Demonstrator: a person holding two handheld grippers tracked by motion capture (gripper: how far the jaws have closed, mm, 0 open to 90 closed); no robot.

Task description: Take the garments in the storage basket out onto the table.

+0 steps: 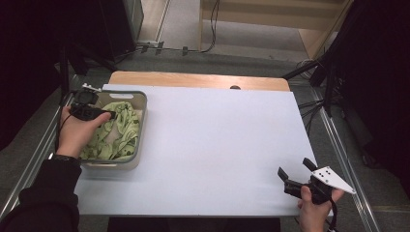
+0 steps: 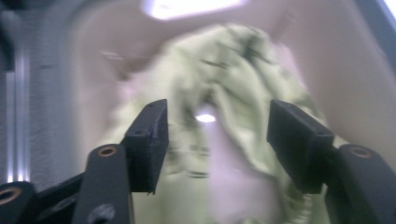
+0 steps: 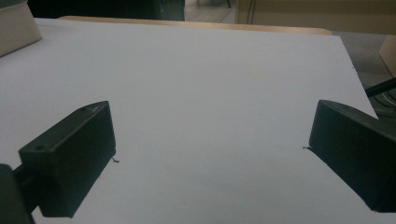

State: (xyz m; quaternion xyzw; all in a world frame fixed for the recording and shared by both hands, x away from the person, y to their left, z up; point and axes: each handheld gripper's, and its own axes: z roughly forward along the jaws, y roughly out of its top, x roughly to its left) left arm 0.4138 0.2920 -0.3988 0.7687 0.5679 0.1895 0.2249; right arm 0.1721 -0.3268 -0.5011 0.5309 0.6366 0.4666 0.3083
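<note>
Over the basket, left edge of the tabletop: the left tongs (image 1: 112, 115) hang above the green cloth (image 1: 116, 133), held in the person's left hand (image 1: 77, 130).
Left tongs, opening: the jaws stand apart at a middling width; in the left gripper view the left tongs (image 2: 217, 135) show a clear gap between the two black pads.
Left tongs, contents: nothing sits between the pads; the green cloth (image 2: 224, 93) lies farther off behind them, blurred, and no pad presses on it.
Green cloth, place: crumpled in the pale basket (image 1: 140, 96), filling most of it; light green with darker markings.
Basket, place: at the left edge of the white tabletop (image 1: 217, 140), its long side running away from the person; its pale wall (image 2: 336, 60) rises around the cloth in the left gripper view.
Right tongs, place: at the near right corner of the tabletop, the right tongs (image 1: 295, 170) held in the person's right hand (image 1: 314, 205), well apart from the basket.
Right tongs, opening: wide; in the right gripper view the right tongs (image 3: 210, 154) show both pads far apart.
Right tongs, contents: empty, with bare white tabletop (image 3: 201, 84) between the pads.
Right tongs, contact: whether the pads touch the surface cannot be told.
</note>
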